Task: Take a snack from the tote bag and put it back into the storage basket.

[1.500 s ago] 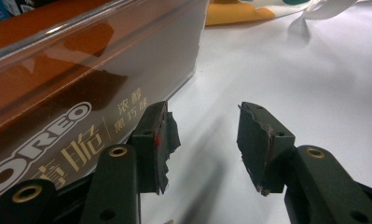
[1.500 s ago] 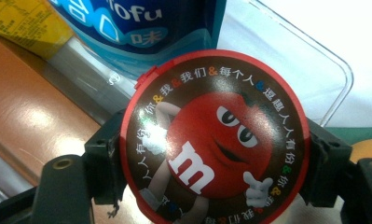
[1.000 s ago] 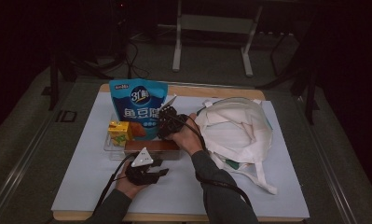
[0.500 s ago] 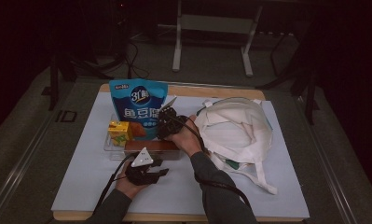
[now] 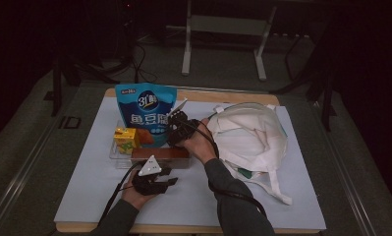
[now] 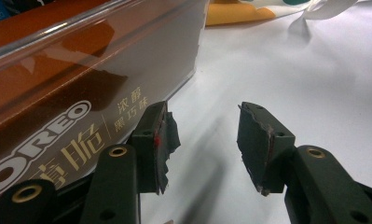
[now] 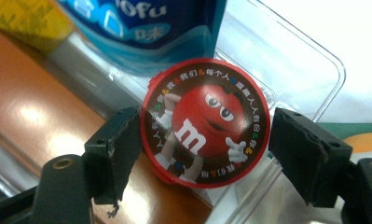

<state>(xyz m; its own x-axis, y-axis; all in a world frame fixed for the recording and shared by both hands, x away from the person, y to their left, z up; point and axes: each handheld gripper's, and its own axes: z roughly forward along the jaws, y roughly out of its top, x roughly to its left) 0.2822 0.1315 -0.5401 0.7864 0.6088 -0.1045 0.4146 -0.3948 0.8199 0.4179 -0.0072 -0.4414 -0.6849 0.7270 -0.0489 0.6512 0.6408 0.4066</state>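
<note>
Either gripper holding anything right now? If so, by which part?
Nothing held. Right gripper straddles the round M&M's container's red lid, jaws not closed on it. Left gripper is open beside the Oreo box.

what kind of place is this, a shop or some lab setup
Probably a lab or studio recording setup, not a shop: a white-covered table alone in a dark room, metal stand legs behind it, and staged snacks, a blue pouch and an M&M's tub, beside a cloth bag.

Black fingers, torn pads, grey sleeves
</note>
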